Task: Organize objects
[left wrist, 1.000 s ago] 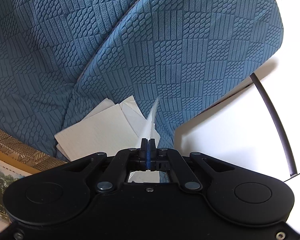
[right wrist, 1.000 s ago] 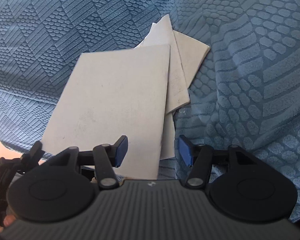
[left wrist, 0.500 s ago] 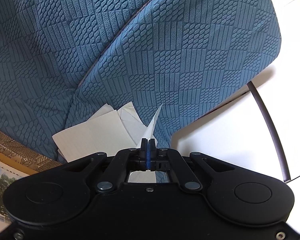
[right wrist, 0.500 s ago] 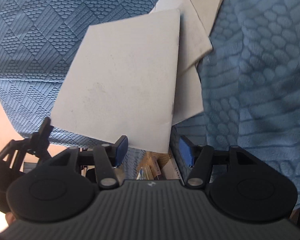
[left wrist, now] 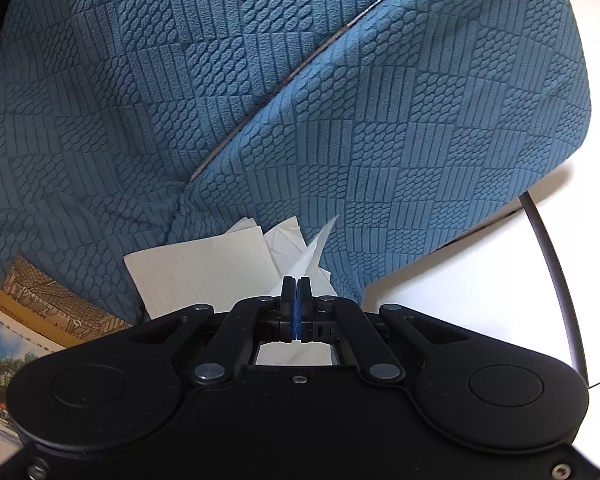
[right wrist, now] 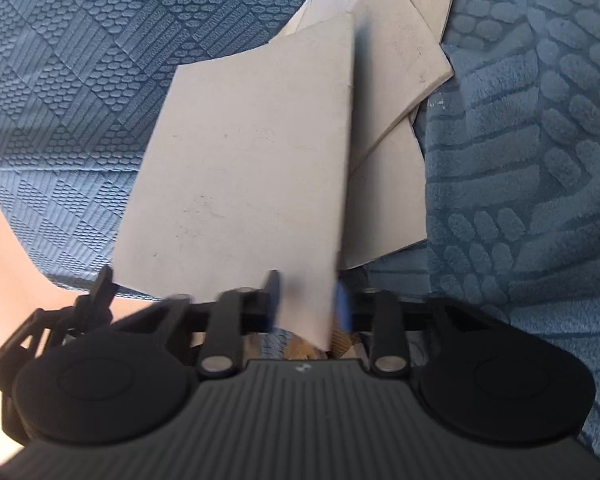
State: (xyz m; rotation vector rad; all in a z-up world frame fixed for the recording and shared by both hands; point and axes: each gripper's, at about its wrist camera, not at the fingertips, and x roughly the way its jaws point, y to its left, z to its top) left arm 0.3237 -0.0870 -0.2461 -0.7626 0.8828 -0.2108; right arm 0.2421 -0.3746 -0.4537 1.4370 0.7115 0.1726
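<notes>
On the blue textured cushion (left wrist: 340, 128) lay a fanned stack of pale booklets (right wrist: 396, 80); no container was seen. The left gripper (left wrist: 296, 300) was clenched on a white sheet (left wrist: 316, 248) standing edge-up. The right gripper (right wrist: 306, 296) was closing, the near corner of the top booklet (right wrist: 244, 168) between its fingers.

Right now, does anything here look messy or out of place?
Yes: the pale sheets on the blue cover lie fanned at different angles, corners sticking out, instead of in a square pile.
</notes>
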